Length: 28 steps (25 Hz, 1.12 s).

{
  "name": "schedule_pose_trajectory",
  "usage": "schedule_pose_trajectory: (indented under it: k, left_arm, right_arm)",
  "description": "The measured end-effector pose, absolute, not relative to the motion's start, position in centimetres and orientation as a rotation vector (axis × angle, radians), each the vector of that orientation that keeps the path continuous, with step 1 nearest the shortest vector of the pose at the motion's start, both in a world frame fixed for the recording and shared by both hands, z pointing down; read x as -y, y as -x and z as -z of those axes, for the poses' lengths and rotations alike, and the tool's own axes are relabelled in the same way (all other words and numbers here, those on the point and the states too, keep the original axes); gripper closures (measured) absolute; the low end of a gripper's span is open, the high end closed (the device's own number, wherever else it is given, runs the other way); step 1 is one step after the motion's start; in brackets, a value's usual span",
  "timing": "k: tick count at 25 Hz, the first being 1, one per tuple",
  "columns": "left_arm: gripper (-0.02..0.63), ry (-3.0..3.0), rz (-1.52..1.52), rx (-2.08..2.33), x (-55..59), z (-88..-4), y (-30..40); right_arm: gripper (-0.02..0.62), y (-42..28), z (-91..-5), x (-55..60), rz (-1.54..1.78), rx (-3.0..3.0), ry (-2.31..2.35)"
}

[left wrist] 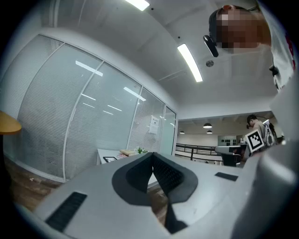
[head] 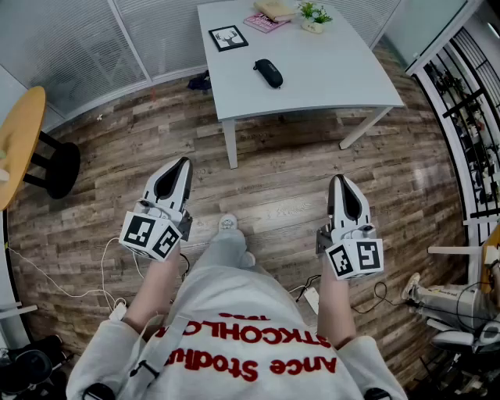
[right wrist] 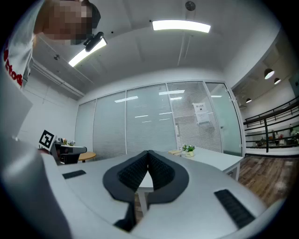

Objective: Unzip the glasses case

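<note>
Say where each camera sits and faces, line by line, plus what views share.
Head view: on head, steeply down at white table, glasses case; arms, legs, left gripper, right gripper show.
Left gripper view: on left gripper, level toward table; shut jaws show.
Right gripper view: on right gripper, level toward table; shut jaws show.
Shared: potted plant.

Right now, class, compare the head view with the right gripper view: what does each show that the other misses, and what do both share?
Only the head view shows the black glasses case and the framed picture lying on the white table. Only the right gripper view shows the ceiling light and the paper notice. Both share that table, the potted plant and the right hand-held gripper, shut with nothing between its jaws.
</note>
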<state>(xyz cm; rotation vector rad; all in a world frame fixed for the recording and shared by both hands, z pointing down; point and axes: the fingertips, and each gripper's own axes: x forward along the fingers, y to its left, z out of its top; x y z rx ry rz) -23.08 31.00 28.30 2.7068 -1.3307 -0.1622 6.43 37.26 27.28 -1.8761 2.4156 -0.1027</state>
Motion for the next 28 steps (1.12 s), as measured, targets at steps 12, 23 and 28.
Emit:
schedule_pose_trajectory:
  k: [12,23,28]
  left_arm:
    - [0.597,-2.729,0.17,1.283,-22.9,-29.8,23.1]
    - [0.597,-2.823,0.108,1.157,-7.2,-29.5,21.3]
    - [0.597,-2.842,0.097,1.072,-2.9,-29.7,19.3]
  right_arm:
    - [0.577,-5.4,-28.0,-30.9,0.155,-2.357,1.868]
    - [0.577,-3.6,-26.7,-16.8,0.026,-2.283,2.013]
    - [0.577,-3.9,-27.0,-13.4,0.042,-2.263,2.049]
